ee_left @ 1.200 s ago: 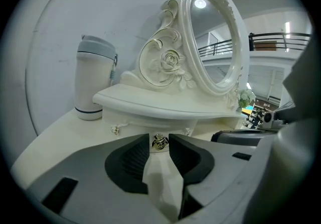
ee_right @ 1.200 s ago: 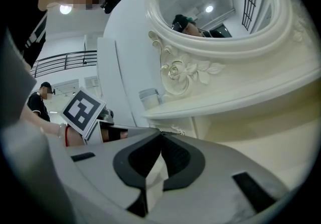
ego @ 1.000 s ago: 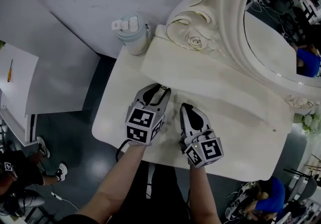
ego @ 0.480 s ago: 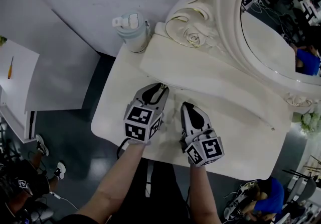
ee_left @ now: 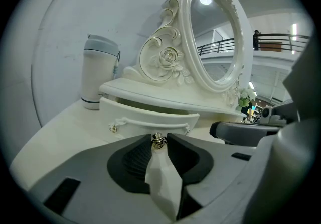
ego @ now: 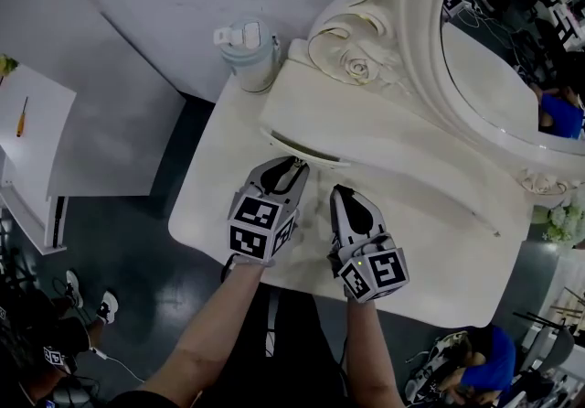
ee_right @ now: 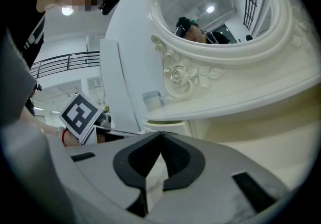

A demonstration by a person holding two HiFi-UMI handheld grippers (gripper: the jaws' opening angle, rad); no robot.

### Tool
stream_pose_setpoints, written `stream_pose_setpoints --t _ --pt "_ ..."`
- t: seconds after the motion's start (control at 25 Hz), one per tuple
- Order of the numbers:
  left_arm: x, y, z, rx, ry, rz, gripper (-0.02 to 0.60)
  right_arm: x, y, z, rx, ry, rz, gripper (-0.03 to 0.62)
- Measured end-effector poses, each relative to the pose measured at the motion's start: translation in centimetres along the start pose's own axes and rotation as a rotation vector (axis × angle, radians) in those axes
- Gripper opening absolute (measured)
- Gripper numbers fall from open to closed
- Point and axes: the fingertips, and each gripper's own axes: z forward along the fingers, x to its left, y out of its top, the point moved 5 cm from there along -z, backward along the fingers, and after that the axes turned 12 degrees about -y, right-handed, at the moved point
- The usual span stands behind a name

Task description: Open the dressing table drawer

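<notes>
- Clearly, the drawer [ego: 306, 152] stands a little way out from under the shelf [ego: 393, 136] of the dressing table, and a thin dark gap shows along its top edge in the head view.
- It sits at the left end of the shelf, with its curved white front facing the person.
- The small gold knob [ee_left: 159, 141] is in the middle of the drawer front.
- The left claw [ee_left: 159, 136] has just been closing and pinches this knob between the tips of its jaws.
- The right claw [ee_right: 161, 133] is pressed together with nothing between its jaws. It lies low over the tabletop [ego: 210, 205], just beside the left claw on its right.
- The right claw points toward the shelf but is apart from the drawer.
- A pale flask [ego: 249, 54] with a grey lid stands upright at the back left corner of the tabletop, near the left end of the shelf.
- A carved rose [ego: 356, 72] sits behind the shelf, at the foot of the oval mirror [ego: 494, 77] in its ornate white frame.
- Well apart to the left, a yellow-handled tool [ego: 20, 116] lies on a separate white table [ego: 46, 159].
</notes>
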Motion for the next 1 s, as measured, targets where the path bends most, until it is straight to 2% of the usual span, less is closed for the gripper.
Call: stream_pose_setpoints --t 1.0 --pt "-1.0 -1.6 -2.7 0.048 -0.026 -0.013 0.103 1.5 1.3 -1.0 -0.009 0.018 -0.027 0.003"
